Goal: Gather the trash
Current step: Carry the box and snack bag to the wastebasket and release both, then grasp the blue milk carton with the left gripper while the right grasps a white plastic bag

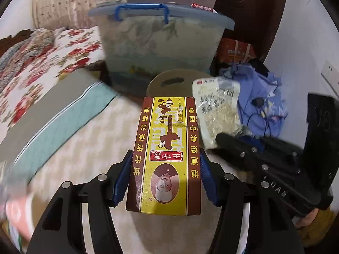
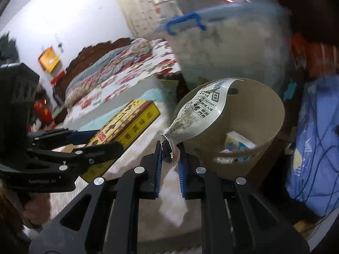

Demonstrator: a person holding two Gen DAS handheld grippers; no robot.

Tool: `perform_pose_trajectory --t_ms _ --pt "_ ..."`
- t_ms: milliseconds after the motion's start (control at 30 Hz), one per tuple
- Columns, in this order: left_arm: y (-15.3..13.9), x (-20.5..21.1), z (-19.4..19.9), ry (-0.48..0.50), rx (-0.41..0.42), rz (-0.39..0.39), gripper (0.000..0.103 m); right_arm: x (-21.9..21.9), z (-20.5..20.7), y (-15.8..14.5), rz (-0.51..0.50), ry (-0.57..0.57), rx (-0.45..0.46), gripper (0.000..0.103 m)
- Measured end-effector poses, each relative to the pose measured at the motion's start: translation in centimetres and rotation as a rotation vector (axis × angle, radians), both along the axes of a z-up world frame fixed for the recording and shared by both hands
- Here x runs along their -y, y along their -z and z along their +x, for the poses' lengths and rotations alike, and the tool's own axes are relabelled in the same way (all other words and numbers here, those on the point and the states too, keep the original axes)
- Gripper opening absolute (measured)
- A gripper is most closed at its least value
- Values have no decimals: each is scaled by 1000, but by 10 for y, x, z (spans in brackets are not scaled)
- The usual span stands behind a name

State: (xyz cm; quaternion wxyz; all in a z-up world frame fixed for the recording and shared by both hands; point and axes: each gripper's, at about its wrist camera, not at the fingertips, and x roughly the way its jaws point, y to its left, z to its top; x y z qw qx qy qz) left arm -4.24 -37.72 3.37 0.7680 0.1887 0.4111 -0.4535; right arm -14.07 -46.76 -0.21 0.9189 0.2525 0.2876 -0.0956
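Clamped between blue pads, right tongs [image 2: 170, 148] pinching the crumpled end of a silver snack wrapper [image 2: 196, 114], long axis running up and forward so the printed far end leans over the near rim of the tan waste bin [image 2: 273, 122]. Bin directly ahead of and slightly right of these tongs, already holding what looks like a small white-and-blue carton, only partly seen. Left tongs [image 1: 166, 180] shut on the lower half of a yellow-and-brown seasoning box [image 1: 167, 148], long axis pointing straight ahead toward the bin's handle slot, which peeks out just beyond the box's far end. Right tongs nearer the bin's opening; left ones set farther back and to the left, box not yet over the rim. Judged next: wrapper needs only a short push forward before letting go. Bin floor mostly hidden; surroundings smeared by motion blur, so floral bedspread [image 1: 42, 63] and lidded storage tub [image 1: 161, 42] beyond stay soft.
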Motion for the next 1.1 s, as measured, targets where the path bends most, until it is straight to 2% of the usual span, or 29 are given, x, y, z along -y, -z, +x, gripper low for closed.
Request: perform_pose_trajectory --t_ms 100,167,233,267,400,600,767,867,967,1100 --pt "-1 46 16 16 -23 0 59 39 11 10 91 62 -23 23" --pt "2 70 23 4 -6 31 72 52 4 13 113 132 -10 35" --pt "2 82 27 -13 16 40 72 57 -5 11 122 173 23 58" --pt "2 82 28 -16 10 43 72 57 -12 9 112 193 45 61" --pt "-2 55 18 -20 3 18 72 48 -31 3 85 226 82 61" --pt "-8 -44 -17 -49 7 0 72 21 -28 -3 139 147 109 59" --pt "-19 -157 -43 -160 73 -5 72 -24 -6 -6 188 13 97 59" --pt "-30 -235 -48 -295 84 -18 72 -62 12 -7 203 -90 77 57" --pt "-42 -311 -46 -487 104 -33 72 -108 32 -8 217 -220 52 55" --pt "-50 -398 -31 -757 77 -88 72 -183 58 -14 197 -409 13 57"
